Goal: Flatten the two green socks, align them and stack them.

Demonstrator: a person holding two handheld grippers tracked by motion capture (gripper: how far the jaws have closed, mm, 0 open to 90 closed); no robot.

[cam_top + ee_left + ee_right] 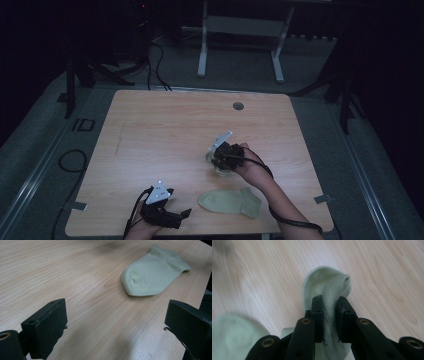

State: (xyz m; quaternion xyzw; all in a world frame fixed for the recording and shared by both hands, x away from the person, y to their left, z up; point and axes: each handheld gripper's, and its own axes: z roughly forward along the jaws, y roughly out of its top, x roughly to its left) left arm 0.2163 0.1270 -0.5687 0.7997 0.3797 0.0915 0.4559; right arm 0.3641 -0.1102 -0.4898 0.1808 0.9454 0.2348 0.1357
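A pale green sock is pinched between the jaws of the right gripper, which are closed tight on a fold of the knit and hold it bunched up just above the wooden table, a little right of the middle. In the high view this held sock shows as a small lump under the right gripper. Its mate, a second sock, lies flat near the front edge, between the two hands. The left gripper waits low at the front left with its jaws spread wide and nothing between them; its own view looks across bare wood to the flat second sock. The step in hand looks like pairing: one sock is lifted, the other not yet touched. The next move likely calls for carrying the held sock over its mate, or for the left gripper to reach forward and close on the flat one's toe
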